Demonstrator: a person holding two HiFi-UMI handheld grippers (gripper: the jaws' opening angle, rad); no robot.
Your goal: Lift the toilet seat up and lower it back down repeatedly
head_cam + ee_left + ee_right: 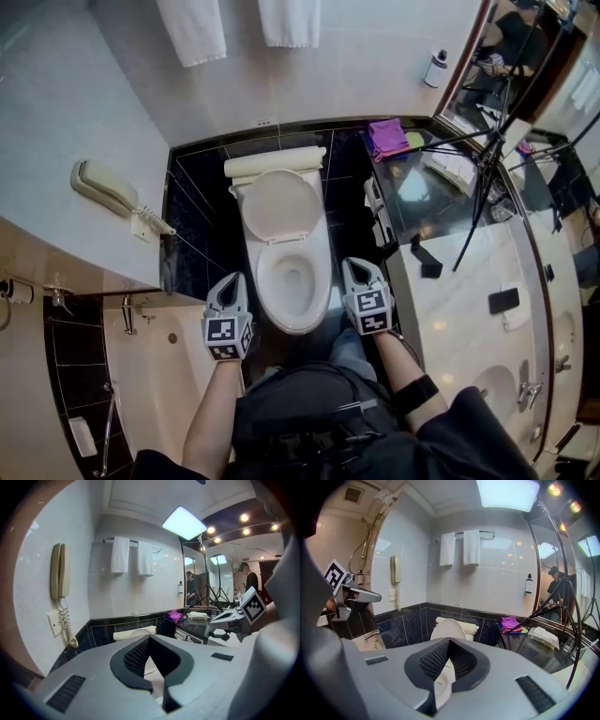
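The white plastic toilet seat [292,321] sat untouched between your grey left gripper [229,281] and right gripper [359,266], each with fingers pressed together on nothing.

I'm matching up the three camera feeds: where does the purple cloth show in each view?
Head view: purple cloth, upper right of centre, on the dark counter.
Left gripper view: just right of centre.
Right gripper view: right of centre, slightly low.
Shared landmark: wall phone, left in all.
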